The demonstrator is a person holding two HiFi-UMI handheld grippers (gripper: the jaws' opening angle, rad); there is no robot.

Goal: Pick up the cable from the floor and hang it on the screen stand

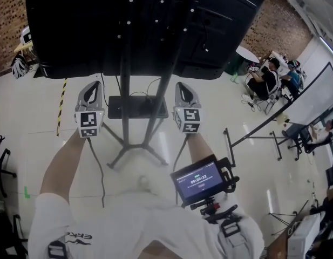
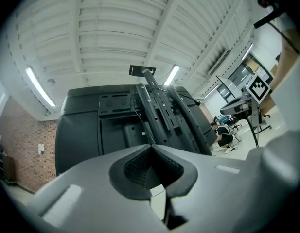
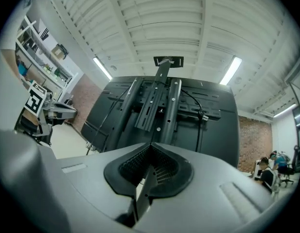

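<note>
Head view: left gripper (image 1: 92,90) and right gripper (image 1: 184,90) flank the stand (image 1: 124,117), jaws pressed together and empty, probably because the cable is not yet picked up.

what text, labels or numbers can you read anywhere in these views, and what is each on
"ERK", roughly: dark letters on the person's white shirt, partly cut off.
Small black monitor on the right forearm: white digits and a green tag, too blurred to read.
Square black-and-white markers on the left gripper and right gripper: patterns, no words.
Large black screen's back: no readable text.
</note>
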